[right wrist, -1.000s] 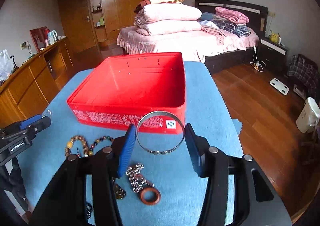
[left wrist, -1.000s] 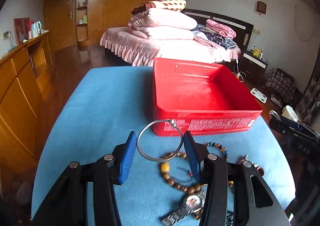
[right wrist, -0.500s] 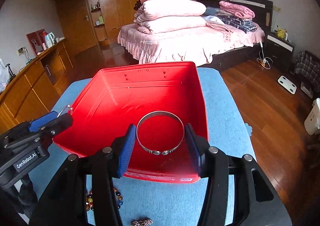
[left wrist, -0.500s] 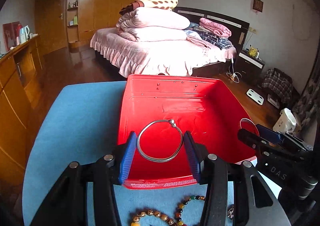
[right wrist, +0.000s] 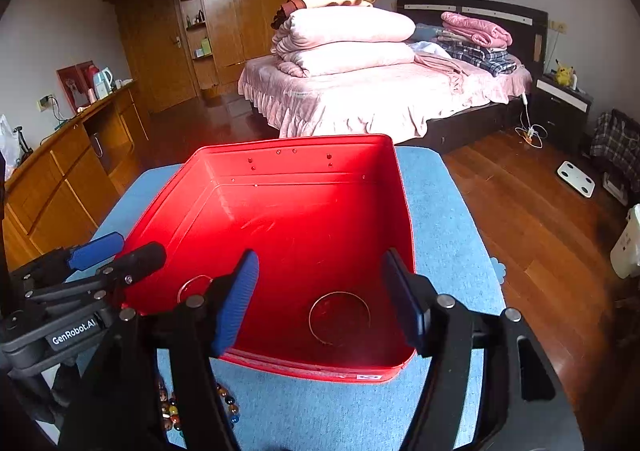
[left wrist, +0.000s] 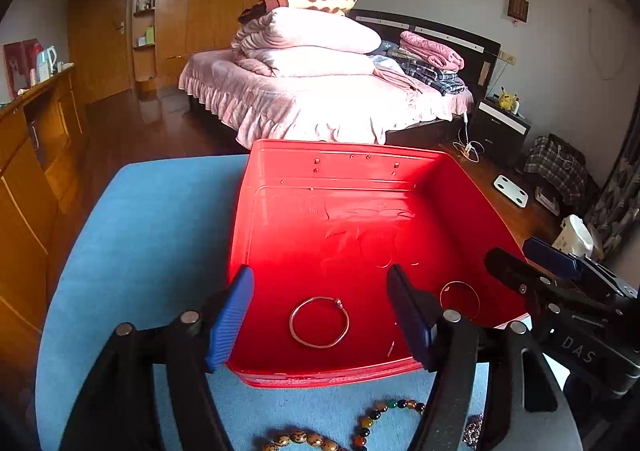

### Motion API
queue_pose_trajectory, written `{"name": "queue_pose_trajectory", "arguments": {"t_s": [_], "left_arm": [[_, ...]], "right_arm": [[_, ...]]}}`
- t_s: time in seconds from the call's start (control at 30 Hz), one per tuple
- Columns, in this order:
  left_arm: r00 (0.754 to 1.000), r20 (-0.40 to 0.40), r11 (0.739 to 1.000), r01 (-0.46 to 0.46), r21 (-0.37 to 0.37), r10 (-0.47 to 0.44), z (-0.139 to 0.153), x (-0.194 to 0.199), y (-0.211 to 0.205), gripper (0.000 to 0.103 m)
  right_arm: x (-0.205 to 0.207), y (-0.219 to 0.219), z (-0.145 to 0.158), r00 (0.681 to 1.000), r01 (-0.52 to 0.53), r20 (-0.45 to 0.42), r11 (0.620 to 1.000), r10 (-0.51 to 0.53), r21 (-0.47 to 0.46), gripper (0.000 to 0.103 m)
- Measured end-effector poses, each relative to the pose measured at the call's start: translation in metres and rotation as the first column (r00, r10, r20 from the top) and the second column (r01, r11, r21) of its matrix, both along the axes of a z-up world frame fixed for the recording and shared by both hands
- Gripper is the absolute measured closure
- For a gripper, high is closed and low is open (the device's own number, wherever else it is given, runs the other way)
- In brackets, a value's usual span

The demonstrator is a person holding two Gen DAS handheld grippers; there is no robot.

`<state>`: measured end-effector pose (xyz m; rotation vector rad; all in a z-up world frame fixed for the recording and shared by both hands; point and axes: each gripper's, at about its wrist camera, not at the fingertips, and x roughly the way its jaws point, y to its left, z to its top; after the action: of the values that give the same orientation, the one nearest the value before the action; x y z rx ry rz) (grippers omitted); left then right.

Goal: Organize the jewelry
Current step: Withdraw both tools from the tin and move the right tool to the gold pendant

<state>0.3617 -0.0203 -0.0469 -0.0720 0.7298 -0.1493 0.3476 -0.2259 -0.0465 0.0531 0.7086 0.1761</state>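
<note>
Room: bedroom with wooden floor, a wooden wardrobe along the far wall, and a bed stacked with folded pink quilts.
Surface: desk under a blue cloth, close to the camera in both wrist views.
Box: red box, open on top, sitting on the blue cloth; shiny floor, scuffed in the middle.
Bangle with clasp bead: thin silver bangle lying flat on the box floor near the front wall, on the left side of the box. In the right wrist view only part of it shows, behind a blue pad.
Second bangle: plain silver ring flat on the box floor, near the front right corner; seen also past the right-hand pad in the left wrist view.
Left gripper: jaws opening, blue pads standing wide over the front edge of the box; the bangle lies loose below, touching neither pad.
Right gripper: jaws opening, pads wide, above its bangle; no contact with it.
Grippers together: side by side over the box front, apart from each other.
Beads: bead bracelet on the cloth in front of the box, outside it; more coloured beads low in the right wrist view.
</note>
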Motion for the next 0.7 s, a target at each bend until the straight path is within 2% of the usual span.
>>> {"name": "queue_pose_trajectory", "arguments": {"t_s": [0.2,0.37,0.5,0.7], "left_arm": [[0.998,0.048,1.0,-0.028,0.009,0.027,0.01,-0.03,0.011,0.024],[0.996,0.081,0.999,-0.049,0.018,0.047,0.012,-0.07,0.025,0.021],[0.993,0.088,0.995,-0.085,0.044,0.081,0.004,-0.103,0.037,0.021],[0.991,0.058,0.991,-0.12,0.058,0.117,-0.017,-0.149,0.052,0.021]], "right_arm": [[-0.033,-0.003,0.008,0.998,0.003,0.055,1.0,-0.003,0.009,0.039],[-0.076,-0.007,0.009,0.996,0.0,0.091,1.0,-0.002,0.021,0.038],[-0.112,-0.01,0.002,0.995,0.007,0.096,1.0,-0.009,0.025,0.038],[-0.156,-0.008,-0.016,0.998,-0.006,0.066,1.0,0.006,0.012,0.038]]}}
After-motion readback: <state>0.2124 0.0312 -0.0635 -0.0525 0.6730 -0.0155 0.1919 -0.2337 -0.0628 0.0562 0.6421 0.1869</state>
